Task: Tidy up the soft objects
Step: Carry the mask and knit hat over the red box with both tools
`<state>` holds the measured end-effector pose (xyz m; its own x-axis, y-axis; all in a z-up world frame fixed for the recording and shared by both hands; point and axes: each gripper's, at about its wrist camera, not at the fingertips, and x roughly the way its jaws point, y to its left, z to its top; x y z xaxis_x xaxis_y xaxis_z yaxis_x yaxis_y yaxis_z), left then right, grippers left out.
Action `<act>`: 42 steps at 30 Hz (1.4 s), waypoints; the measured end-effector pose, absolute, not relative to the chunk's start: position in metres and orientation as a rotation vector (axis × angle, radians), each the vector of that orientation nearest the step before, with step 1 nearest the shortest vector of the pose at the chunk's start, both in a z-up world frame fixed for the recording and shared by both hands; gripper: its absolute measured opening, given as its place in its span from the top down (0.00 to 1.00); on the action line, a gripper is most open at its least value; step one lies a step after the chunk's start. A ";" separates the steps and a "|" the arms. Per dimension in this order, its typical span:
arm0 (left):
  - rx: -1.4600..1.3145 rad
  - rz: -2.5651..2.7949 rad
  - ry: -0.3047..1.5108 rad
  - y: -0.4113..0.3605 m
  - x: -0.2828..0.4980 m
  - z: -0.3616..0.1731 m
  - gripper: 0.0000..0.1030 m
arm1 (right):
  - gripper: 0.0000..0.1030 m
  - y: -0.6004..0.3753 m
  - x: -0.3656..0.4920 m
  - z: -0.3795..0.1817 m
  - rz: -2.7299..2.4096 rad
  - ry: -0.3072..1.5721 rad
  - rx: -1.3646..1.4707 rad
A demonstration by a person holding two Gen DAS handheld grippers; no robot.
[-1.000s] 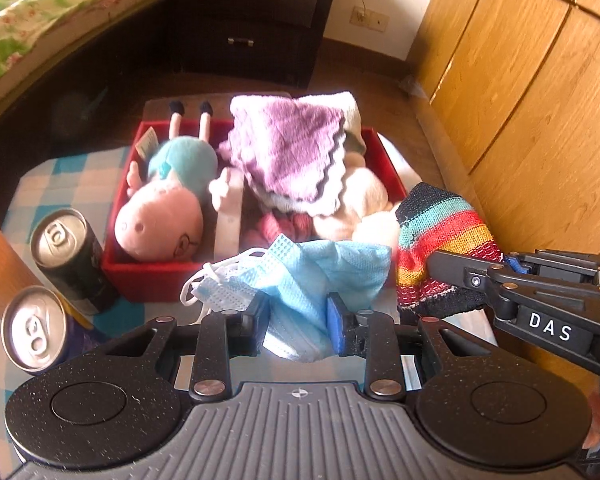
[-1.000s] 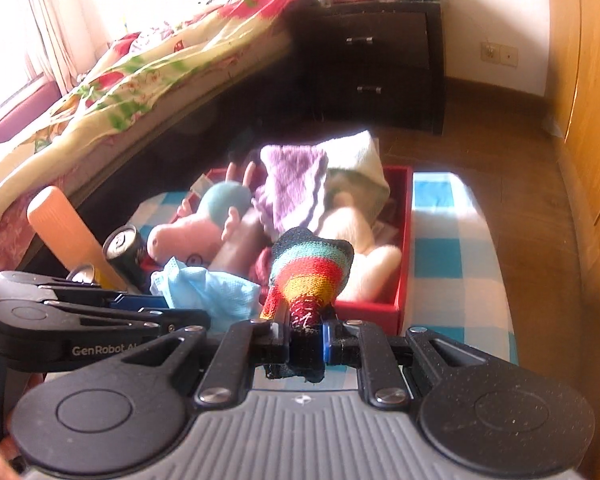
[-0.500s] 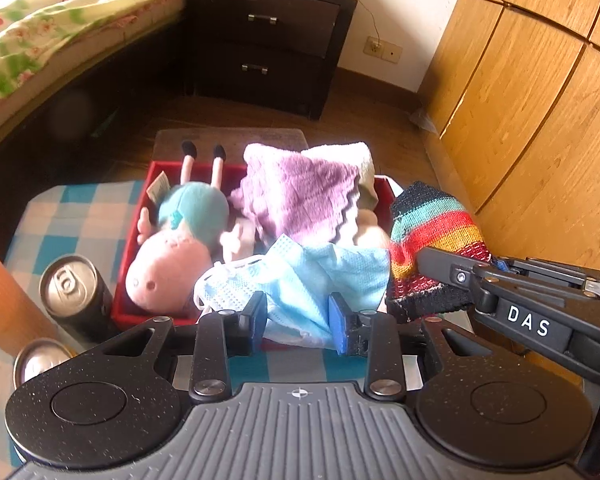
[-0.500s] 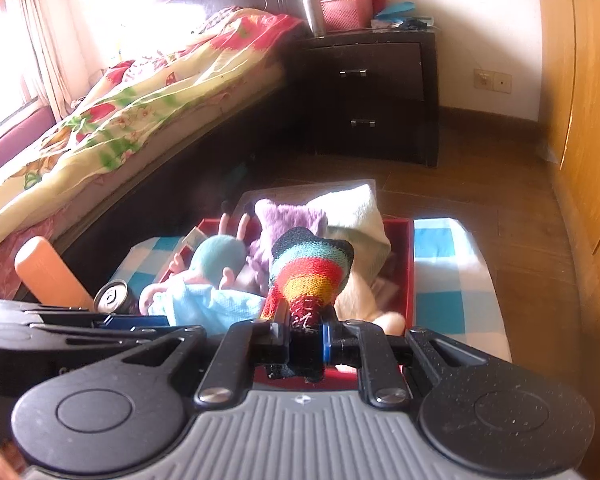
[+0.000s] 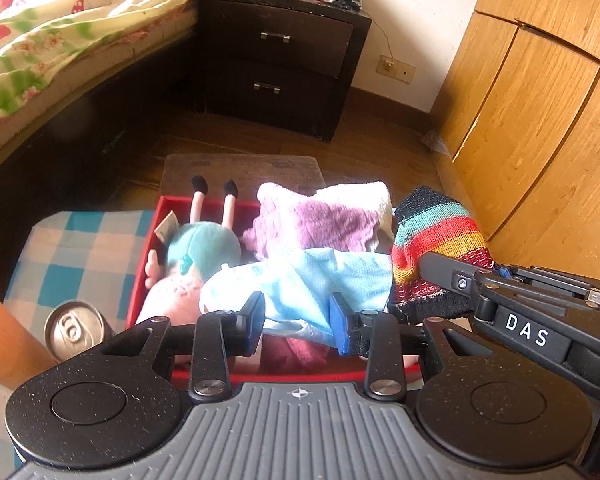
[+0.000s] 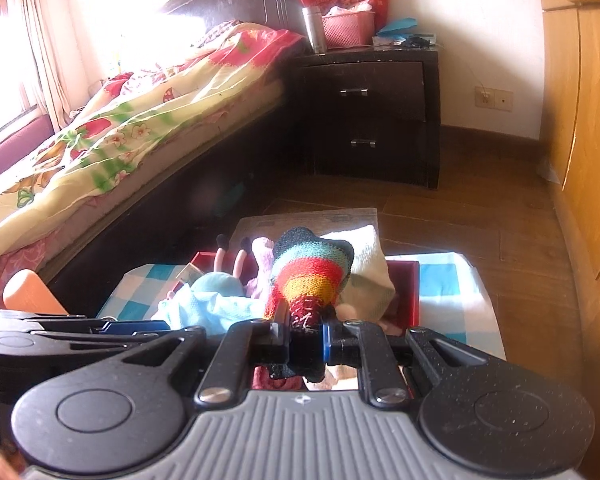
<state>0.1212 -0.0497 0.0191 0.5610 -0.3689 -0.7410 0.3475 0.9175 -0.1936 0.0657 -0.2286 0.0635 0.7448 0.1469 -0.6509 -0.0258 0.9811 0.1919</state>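
Left gripper (image 5: 296, 318) jaws part-open on blue face mask (image 5: 300, 284), right gripper (image 6: 306, 344) jaws clamped on rainbow knit sock (image 6: 310, 276), both over red bin (image 5: 144, 280) crowded with pig plush (image 5: 196, 252) and purple cloth (image 5: 320, 224); soda can (image 5: 74, 326) at nine o'clock.

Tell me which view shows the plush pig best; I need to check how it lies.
The left wrist view: the pig lies in the red box, legs away. The right wrist view shows only its legs and teal body behind the mask.
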 end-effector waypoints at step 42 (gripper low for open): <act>0.002 -0.379 0.890 -0.066 0.171 -0.023 0.59 | 1.00 -0.226 0.133 0.007 0.046 0.790 0.109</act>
